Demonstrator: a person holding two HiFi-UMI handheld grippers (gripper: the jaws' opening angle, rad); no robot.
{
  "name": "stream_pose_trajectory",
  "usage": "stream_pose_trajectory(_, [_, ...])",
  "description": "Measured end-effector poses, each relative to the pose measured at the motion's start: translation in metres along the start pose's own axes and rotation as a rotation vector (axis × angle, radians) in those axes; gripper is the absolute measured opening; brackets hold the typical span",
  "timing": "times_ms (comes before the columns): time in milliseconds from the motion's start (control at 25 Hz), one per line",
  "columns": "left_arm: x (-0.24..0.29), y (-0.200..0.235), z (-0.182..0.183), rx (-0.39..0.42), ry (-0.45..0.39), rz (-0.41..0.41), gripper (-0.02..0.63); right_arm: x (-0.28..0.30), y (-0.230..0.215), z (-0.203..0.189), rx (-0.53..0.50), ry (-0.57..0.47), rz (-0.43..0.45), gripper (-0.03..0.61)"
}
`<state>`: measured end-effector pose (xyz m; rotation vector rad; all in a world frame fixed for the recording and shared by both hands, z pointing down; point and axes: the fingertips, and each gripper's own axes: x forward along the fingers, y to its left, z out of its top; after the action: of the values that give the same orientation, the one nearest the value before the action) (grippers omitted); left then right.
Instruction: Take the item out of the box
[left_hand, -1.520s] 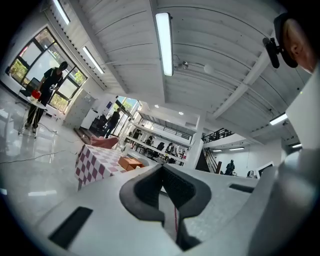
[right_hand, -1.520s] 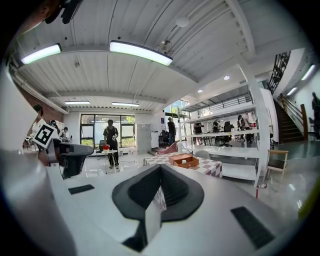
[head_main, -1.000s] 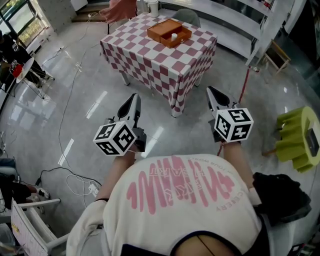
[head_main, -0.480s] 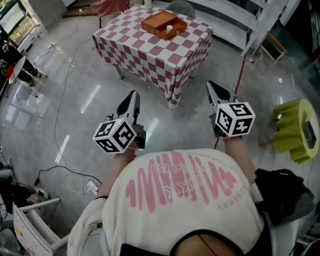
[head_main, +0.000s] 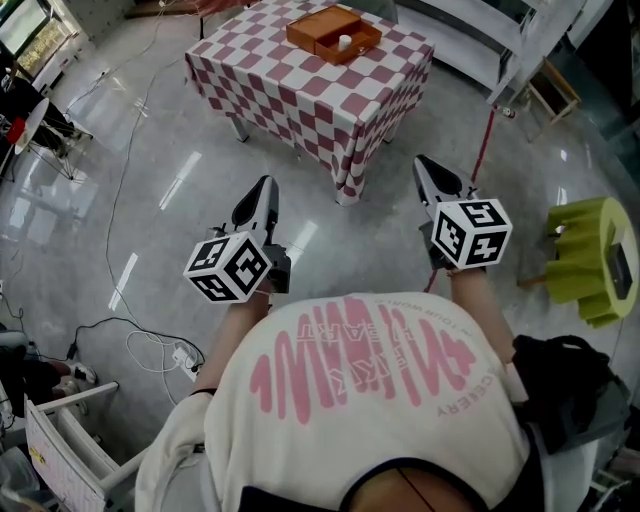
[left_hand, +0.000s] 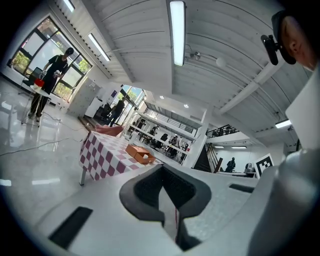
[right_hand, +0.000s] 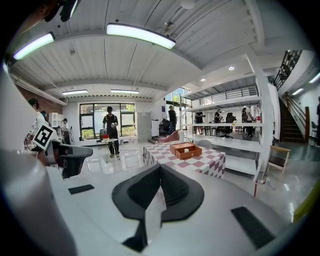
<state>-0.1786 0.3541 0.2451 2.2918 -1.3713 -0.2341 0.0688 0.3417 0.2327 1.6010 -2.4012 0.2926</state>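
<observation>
Polished grey floor lies between me and the checkered table (head_main: 300, 95), well ahead. On it sits the open orange box (head_main: 315, 25) holding a small white item (head_main: 345, 41). It is probably light and rigid, so I'd pinch its sides. My left gripper (head_main: 264, 188) and right gripper (head_main: 424, 165) are both clenched on nothing.

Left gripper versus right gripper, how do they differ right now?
In the head view the left gripper sits lower in the picture than the right gripper. The orange box shows left of the left gripper's jaws, but right of the right gripper's. Both are shut, empty, short of the table.
</observation>
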Motion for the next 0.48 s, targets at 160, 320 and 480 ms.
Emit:
stream_pose_trajectory(160, [-0.001,0.003,-0.003,-0.003,0.007,0.01,0.008,0.004,0.004,-0.003,0.0,0.006,0.028,0.006])
stream_pose_trajectory(320, [-0.006,0.005,-0.006,0.001,0.011,0.019,0.008,0.004,0.008,-0.011,0.005,0.013,0.059,0.006])
stream_pose_trajectory(480, [-0.011,0.007,-0.013,-0.006,0.029,0.03,0.008,0.003,0.011,-0.023,0.0,0.049,0.06,0.006])
